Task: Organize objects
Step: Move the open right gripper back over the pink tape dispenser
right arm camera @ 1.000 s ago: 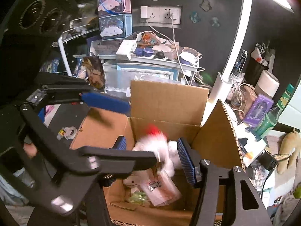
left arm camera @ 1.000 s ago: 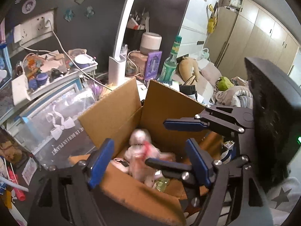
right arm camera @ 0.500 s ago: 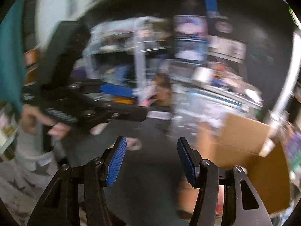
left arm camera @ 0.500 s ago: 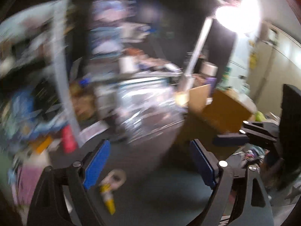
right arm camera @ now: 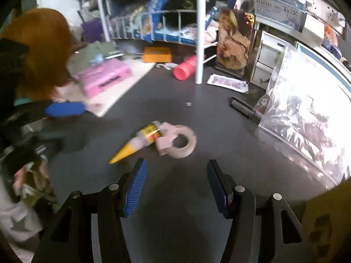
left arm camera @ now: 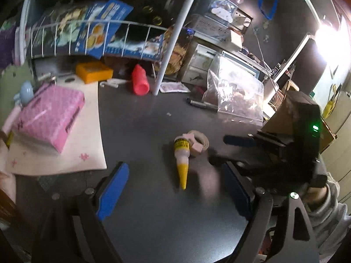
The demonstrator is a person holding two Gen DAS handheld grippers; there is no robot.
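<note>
Change: both tongs left the cardboard box, now over the dark counter (left arm camera: 153, 118) | left tongs (left arm camera: 173, 194) spread, empty | right tongs (right arm camera: 176, 186) half-spread, empty | next things: glue tube (left arm camera: 182, 156) touching tape roll (right arm camera: 181, 141) (lying just ahead) | stage: new pick likely.

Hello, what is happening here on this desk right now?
A person is tidying a cluttered dark desk with a gripper in each hand. Both the left gripper and the right gripper are open and empty, pointing down at a glue bottle with a yellow tip, which lies against a roll of tape. Neither is touched yet. A pink packet and a red tube lie further back.
</note>
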